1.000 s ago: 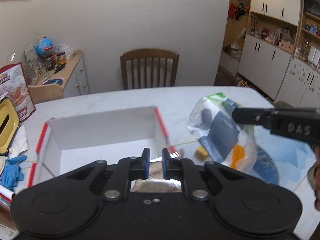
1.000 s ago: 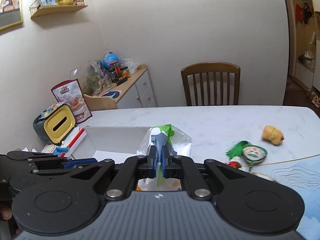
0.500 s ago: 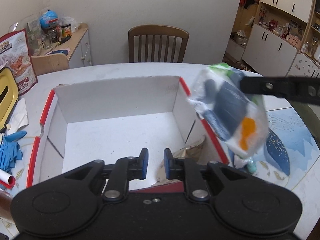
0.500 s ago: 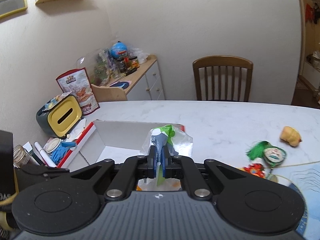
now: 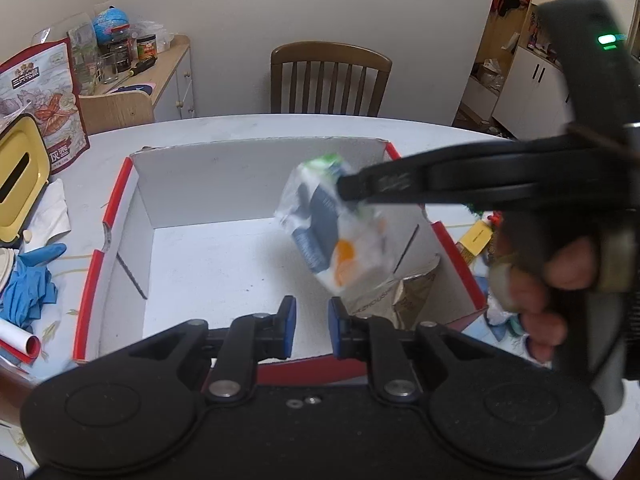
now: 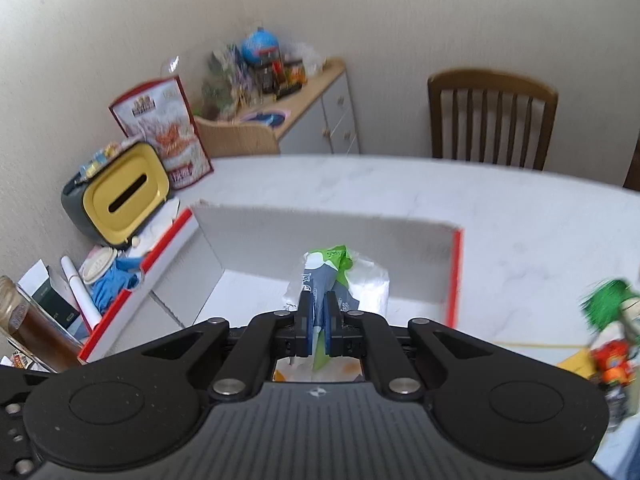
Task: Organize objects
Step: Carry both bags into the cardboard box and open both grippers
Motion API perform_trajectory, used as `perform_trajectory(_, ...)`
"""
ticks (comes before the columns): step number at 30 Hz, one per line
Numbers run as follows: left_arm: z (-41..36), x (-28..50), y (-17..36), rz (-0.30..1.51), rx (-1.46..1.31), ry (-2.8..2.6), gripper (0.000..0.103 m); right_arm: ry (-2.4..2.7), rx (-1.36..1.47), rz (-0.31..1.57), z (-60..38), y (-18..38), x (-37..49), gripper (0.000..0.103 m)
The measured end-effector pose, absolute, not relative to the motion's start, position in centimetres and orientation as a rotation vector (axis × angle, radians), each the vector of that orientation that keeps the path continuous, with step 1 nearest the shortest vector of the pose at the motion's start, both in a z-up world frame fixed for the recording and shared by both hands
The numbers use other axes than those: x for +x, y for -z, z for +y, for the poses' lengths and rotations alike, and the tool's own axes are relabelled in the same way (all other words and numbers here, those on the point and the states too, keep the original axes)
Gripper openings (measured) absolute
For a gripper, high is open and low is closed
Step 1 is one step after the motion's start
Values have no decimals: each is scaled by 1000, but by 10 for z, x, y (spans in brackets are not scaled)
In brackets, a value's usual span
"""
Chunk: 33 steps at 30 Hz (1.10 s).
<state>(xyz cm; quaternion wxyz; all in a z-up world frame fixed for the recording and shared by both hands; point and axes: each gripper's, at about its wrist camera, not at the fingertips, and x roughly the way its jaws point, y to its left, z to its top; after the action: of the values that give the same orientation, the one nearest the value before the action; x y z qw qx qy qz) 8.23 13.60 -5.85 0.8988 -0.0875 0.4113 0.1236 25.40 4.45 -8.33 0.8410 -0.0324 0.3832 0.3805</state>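
One brown pouch already lies in the box; right gripper pinches the plastic packet above it, unreleased; left gripper spread, empty; toys remain on the table.

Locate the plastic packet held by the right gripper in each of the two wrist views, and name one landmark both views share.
Left wrist view: plastic packet hangs centre-right, over the open box.
Right wrist view: it sits lower centre, pinched between the fingers.
Shared landmark: the wooden chair behind the table.
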Motion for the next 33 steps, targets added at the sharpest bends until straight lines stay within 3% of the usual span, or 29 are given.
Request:
perform_trajectory(14,151,80,66,873,-198,-286,22,-756,-165,964,69,128,265,5)
perform_trajectory(33,133,82,55,857,-145,-298,34,-847,-8,874,18,76,252,6)
